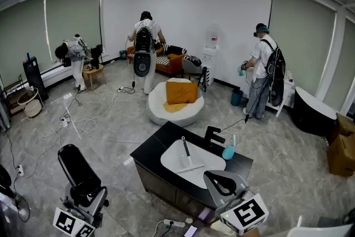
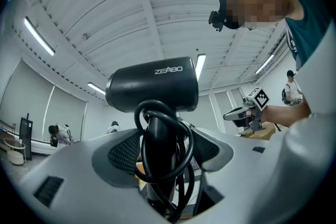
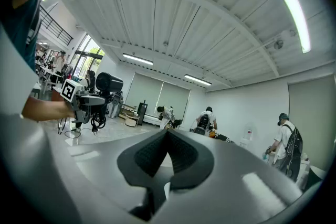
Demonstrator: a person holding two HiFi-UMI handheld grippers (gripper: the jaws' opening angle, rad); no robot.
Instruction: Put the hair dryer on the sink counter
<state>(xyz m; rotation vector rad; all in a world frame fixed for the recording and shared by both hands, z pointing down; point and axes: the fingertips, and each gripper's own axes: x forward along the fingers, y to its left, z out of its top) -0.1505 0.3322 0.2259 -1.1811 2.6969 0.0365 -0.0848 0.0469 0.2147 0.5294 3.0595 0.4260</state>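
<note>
The hair dryer (image 1: pixel 77 165) is not on the desk (image 1: pixel 152 150). It stands upright in the left hand-held gripper (image 1: pixel 86 194), out over the floor and well off the desk's left corner. From the left gripper view, the jaws of that hand-held gripper (image 2: pixel 163 149) stand wide and clamp the handle of the hair dryer (image 2: pixel 152 84) on both sides. Its black cord (image 2: pixel 181 165) is looped around the handle between them, and the barrel rises above the jaws.

The right hand-held gripper (image 1: pixel 221 181) hovers over the near edge of the desk, beside the white basin (image 1: pixel 202 164). Its jaws (image 3: pixel 168 136) are closed together with nothing in them.

A black faucet (image 1: pixel 212 135) stands at the desk's far edge, behind the basin. A slim dark-handled tool (image 1: pixel 186 151) lies in the basin.
</note>
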